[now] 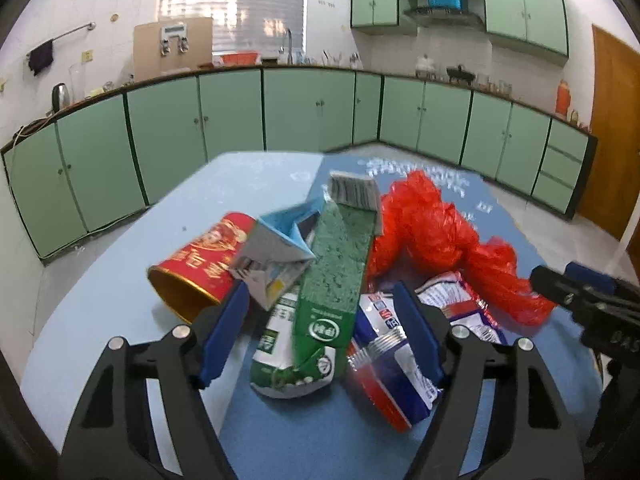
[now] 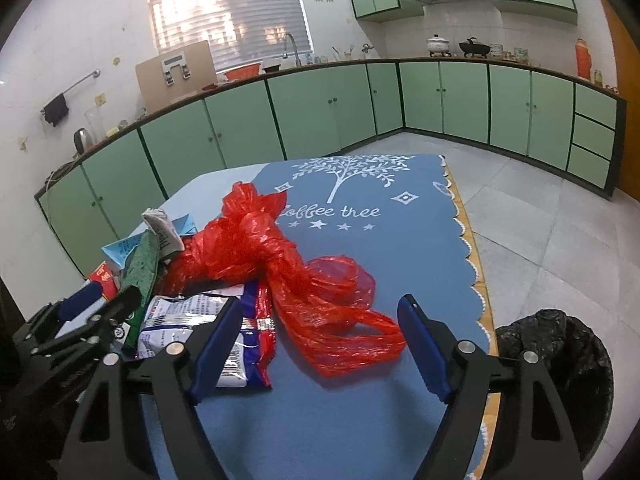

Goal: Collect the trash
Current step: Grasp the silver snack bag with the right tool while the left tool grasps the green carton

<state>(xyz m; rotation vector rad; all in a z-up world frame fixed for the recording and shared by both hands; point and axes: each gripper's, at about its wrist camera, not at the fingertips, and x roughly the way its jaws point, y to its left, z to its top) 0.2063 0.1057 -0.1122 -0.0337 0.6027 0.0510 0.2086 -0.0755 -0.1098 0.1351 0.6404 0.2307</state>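
Note:
A pile of trash lies on the blue tablecloth (image 1: 304,432). My left gripper (image 1: 320,336) is open, its jaws on either side of a green milk carton (image 1: 334,276) that leans over a white-green pouch (image 1: 288,360). A red paper cup (image 1: 200,268) lies on its side to the left, beside a blue-grey carton (image 1: 276,248). A blue-white snack wrapper (image 1: 396,364) lies to the right. A red plastic bag (image 2: 280,256) sprawls across the cloth. My right gripper (image 2: 320,344) is open, its jaws around the bag's near end; the wrapper (image 2: 224,332) touches its left finger.
A black-lined trash bin (image 2: 560,364) stands on the floor to the right of the table. Green cabinets (image 2: 320,100) and a counter run along the far walls. The tablecloth's far half (image 2: 380,208) carries a white tree print. Tiled floor lies beyond.

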